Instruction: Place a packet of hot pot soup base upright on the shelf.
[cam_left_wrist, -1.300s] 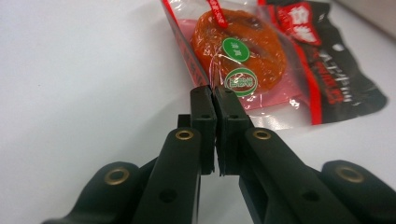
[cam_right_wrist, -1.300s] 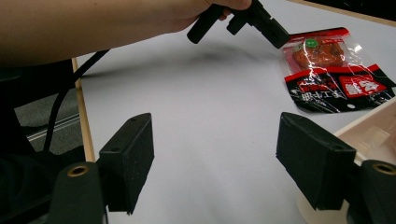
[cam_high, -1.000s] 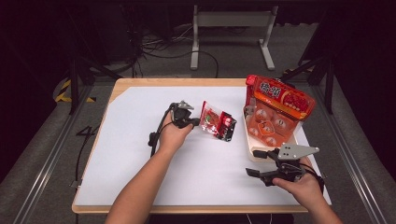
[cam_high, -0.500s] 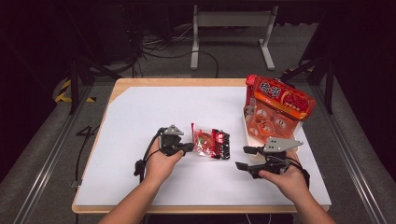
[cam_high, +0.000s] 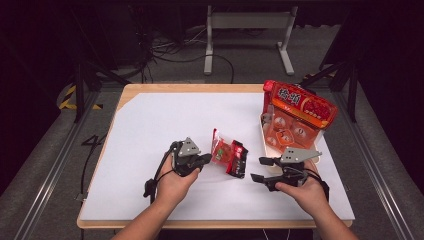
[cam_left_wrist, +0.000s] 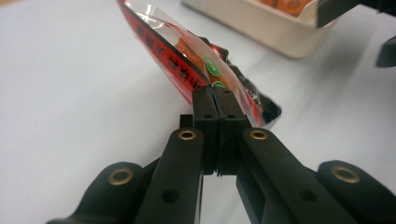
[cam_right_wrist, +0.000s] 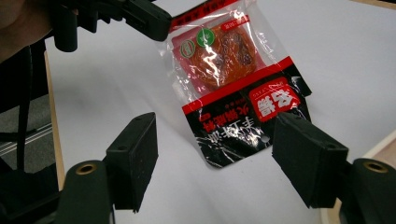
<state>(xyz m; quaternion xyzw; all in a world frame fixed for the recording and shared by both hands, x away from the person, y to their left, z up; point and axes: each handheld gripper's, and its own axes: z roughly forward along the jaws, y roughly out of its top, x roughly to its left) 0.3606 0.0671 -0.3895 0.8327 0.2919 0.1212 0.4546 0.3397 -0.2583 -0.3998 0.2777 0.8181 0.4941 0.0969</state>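
Glistening red-and-black snack packet (cam_high: 229, 157)

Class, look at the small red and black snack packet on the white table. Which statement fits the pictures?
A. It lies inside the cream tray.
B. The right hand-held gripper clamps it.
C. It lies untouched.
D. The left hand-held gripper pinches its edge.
D: the left hand-held gripper is shut on the edge of the snack packet, while the right hand-held gripper stands open, short of it.
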